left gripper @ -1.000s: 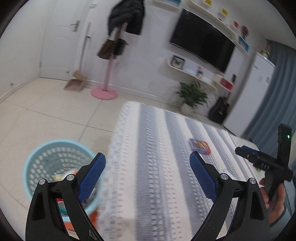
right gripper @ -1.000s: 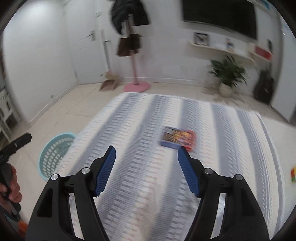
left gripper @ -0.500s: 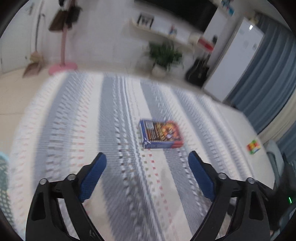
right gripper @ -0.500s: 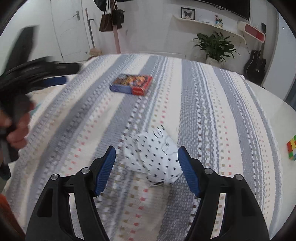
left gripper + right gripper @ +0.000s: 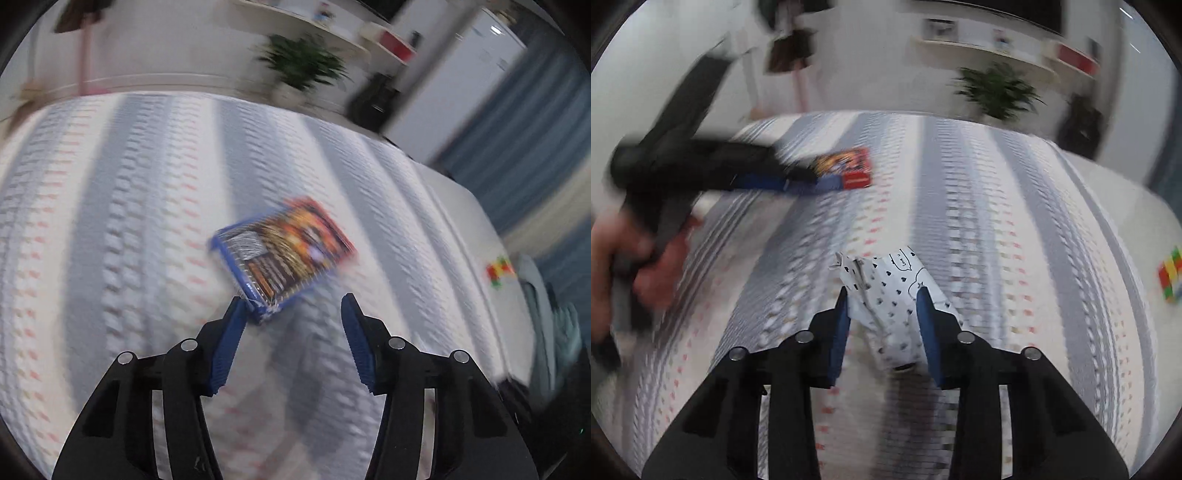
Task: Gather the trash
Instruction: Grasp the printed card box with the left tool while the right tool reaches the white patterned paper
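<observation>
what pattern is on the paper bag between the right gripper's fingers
White with small black hearts and a doodled speech bubble: the paper bag shows best in the right wrist view.
</observation>
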